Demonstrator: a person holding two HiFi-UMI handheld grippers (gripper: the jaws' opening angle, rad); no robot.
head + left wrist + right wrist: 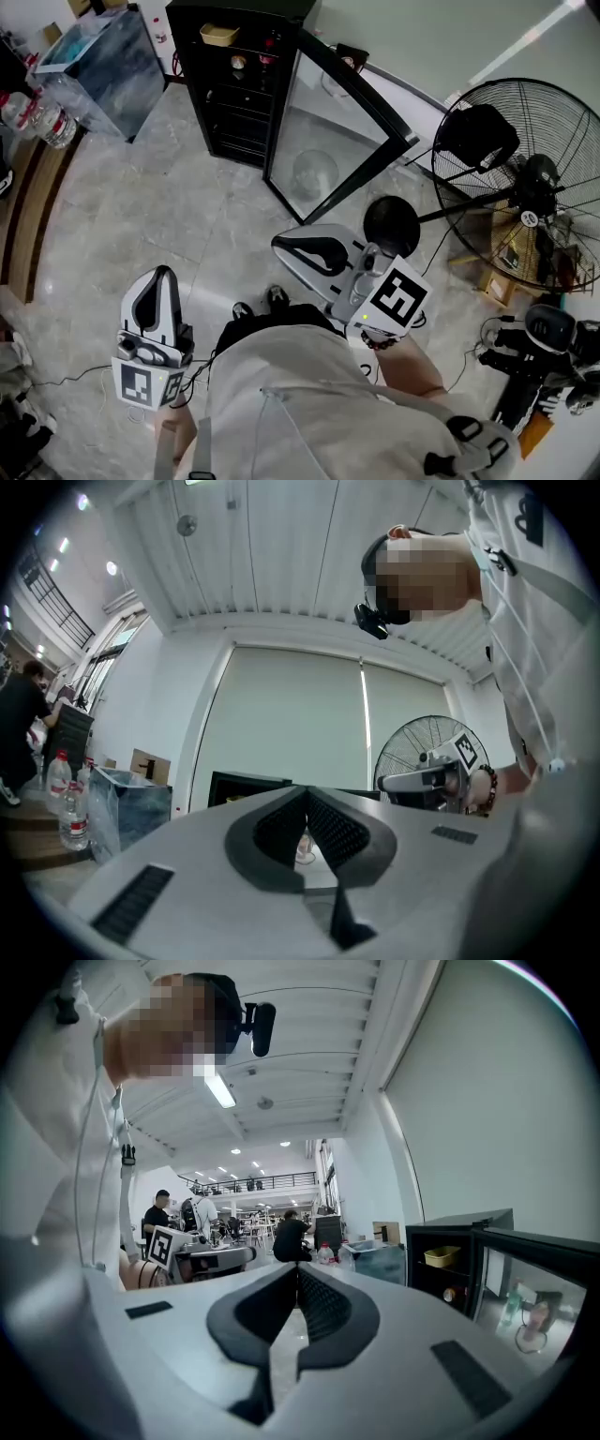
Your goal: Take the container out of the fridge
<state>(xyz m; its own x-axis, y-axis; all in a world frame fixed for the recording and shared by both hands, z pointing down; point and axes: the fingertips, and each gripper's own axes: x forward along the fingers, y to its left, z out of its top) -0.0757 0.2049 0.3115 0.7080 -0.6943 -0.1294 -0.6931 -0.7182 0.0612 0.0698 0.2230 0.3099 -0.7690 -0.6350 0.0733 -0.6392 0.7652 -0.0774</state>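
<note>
A black fridge [239, 80] stands on the floor ahead with its glass door [328, 141] swung open to the right. A yellow container [219, 35] sits on its top shelf; in the right gripper view the same container [441, 1257] shows inside the fridge [469, 1269] at the right. Both grippers are held low near the person's body, well short of the fridge. My left gripper [161, 277] is shut and holds nothing. My right gripper [281, 247] points left, jaws together, also holding nothing.
A large floor fan [511, 178] stands at the right with cables on the floor. A round black stool [391, 225] is near the door. A plastic-wrapped box [98, 61] and water bottles [42, 117] are at the left. People are working in the background.
</note>
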